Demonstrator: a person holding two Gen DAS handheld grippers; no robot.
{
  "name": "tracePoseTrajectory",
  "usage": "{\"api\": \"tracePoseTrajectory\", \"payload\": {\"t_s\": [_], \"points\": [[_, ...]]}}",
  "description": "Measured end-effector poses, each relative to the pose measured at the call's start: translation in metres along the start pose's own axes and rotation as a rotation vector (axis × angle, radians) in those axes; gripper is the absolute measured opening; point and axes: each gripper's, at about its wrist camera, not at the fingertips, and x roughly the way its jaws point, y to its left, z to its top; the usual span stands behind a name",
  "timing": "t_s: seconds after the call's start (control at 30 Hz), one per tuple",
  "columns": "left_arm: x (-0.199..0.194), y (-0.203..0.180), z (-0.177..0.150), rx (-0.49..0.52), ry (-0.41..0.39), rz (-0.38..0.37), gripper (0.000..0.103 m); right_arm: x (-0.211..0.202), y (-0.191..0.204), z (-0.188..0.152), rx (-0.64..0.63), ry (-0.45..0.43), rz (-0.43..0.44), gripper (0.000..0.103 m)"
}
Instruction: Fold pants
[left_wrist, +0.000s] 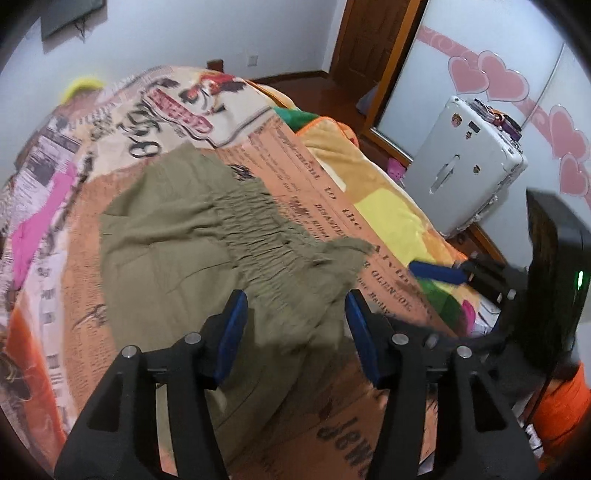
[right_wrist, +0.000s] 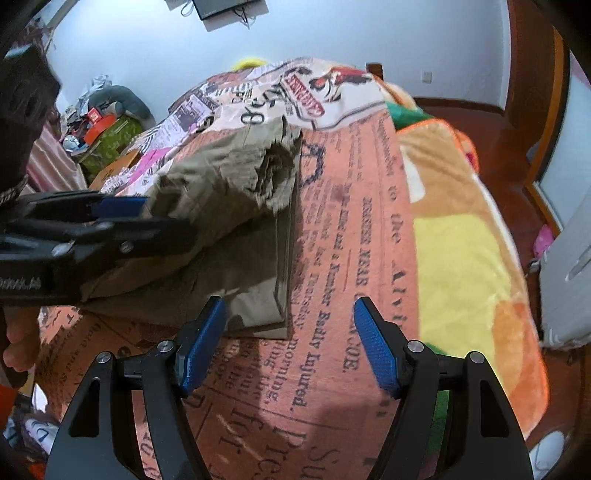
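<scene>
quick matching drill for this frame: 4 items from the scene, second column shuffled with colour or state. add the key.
Items:
1. pants
2. suitcase
3. left gripper
4. heart decals

Descriptions:
A. pink, on the wall panel
B. open, over the fabric
C. olive, lying on the newsprint blanket
D. silver-white, standing on the floor beside the bed

Pairs: 1-C, 2-D, 3-B, 4-A
</scene>
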Motion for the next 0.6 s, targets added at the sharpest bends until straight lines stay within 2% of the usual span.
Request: {"api": "tracePoseTrajectory", "payload": {"t_s": [0.13,0.27,0.43,0.6], "points": [[-0.022,0.023,-0.01,-0.033,-0.027,0.02,0.056,-0.014,0.0,0.011,-0.005,-0.044,-0.003,0.068],[-0.024,0.054,-0.025,-0.064,-0.01,0.122,0.058,-0.023,0.008,0.025,-0.015,-0.092,0.014,0.068],[-0.006,0.074,-0.05,-0.112,0.059,0.125,0.059,-0.023,0.027,0.041,-0.043,-0.133,0.054,0.068],[-0.005,0.075,-0.065,-0.109,0.041,0.13,0.066,0.002,0.044,0.043,-0.081,-0.094,0.065,0.068]]}}
